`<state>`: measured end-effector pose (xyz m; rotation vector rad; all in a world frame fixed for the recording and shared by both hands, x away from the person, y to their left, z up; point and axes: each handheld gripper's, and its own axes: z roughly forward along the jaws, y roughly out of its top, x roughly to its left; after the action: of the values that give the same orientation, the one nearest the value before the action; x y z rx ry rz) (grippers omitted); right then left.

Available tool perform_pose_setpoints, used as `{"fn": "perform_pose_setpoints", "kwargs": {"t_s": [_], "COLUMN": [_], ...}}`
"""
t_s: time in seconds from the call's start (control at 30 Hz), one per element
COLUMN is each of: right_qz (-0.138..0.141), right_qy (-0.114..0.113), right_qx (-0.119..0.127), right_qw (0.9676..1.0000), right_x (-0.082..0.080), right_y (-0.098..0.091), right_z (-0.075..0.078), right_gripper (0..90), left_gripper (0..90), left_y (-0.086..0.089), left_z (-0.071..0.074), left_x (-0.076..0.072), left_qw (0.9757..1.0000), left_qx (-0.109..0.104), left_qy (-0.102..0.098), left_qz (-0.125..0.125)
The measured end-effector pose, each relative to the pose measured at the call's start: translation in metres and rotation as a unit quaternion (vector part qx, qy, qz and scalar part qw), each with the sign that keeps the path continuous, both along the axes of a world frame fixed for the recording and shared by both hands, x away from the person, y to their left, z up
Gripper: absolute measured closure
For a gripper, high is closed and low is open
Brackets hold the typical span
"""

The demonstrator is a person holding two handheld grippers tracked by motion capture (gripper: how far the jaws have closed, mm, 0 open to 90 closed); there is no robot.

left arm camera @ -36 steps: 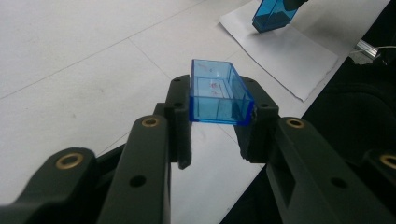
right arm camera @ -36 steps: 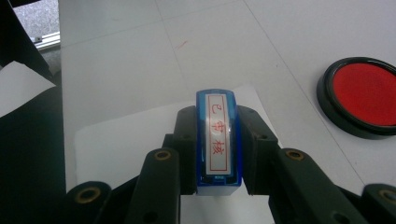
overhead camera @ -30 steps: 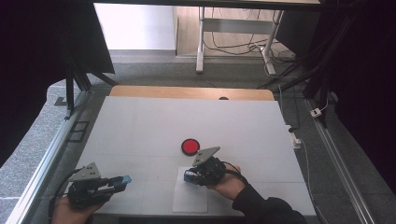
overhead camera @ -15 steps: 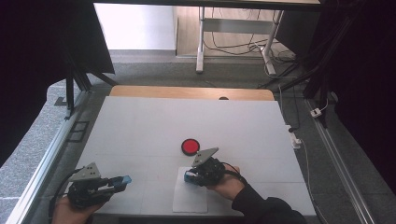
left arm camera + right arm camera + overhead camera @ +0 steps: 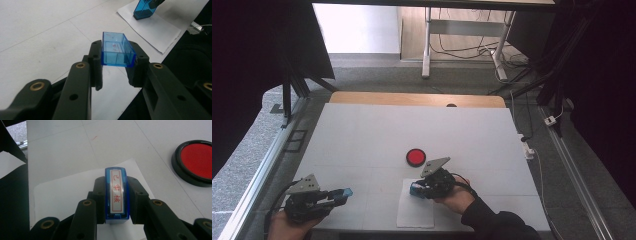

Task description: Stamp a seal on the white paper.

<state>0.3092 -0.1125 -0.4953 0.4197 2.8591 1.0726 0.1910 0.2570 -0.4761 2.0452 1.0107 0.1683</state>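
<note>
Stamp [image 5: 117, 195], blue, red-lettered label on top: clamped between the closed jaws of the right gripper [image 5: 419, 189], poised over the white paper sheet [image 5: 414, 212], presumably for pressing a mark. Stamp cap [image 5: 116, 51], clear blue: pinched in the left gripper [image 5: 343, 193], held aside nearby. Red ink pad [image 5: 415, 157]: just beyond the sheet.

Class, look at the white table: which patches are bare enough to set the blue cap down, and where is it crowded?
The table is bare from the far wooden edge to the red ink pad, and between the left tool and the paper sheet. It is crowded around the right tool with its stamp.
</note>
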Motion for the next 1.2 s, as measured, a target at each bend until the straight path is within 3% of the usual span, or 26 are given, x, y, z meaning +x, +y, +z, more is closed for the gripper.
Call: {"fn": "perform_pose_setpoints", "kwargs": {"t_s": [0.2, 0.63, 0.8, 1.2], "right_qz": [-0.004, 0.011, 0.006, -0.020], "right_qy": [0.012, -0.056, -0.040, 0.033], "right_qx": [0.010, -0.030, -0.019, 0.021], "right_qw": [0.9999, 0.9979, 0.9990, 0.9990], "right_x": [0.002, -0.014, -0.010, 0.005], "right_y": [-0.002, 0.008, 0.006, -0.003], "right_z": [-0.001, 0.002, 0.001, -0.003], "right_gripper": [71.6, 71.6, 71.5, 71.6], "left_gripper": [68.3, 68.3, 68.3, 68.3], "left_y": [0.000, -0.001, -0.001, -0.001], "left_z": [0.000, 0.000, 0.000, 0.000], "left_x": [0.000, 0.000, 0.000, 0.001], "left_qw": [1.0000, 1.0000, 1.0000, 1.0000], "left_qx": [0.000, 0.002, 0.002, 0.002], "left_qy": [0.000, 0.001, 0.002, 0.003], "left_qz": [0.000, -0.001, -0.001, 0.000]}}
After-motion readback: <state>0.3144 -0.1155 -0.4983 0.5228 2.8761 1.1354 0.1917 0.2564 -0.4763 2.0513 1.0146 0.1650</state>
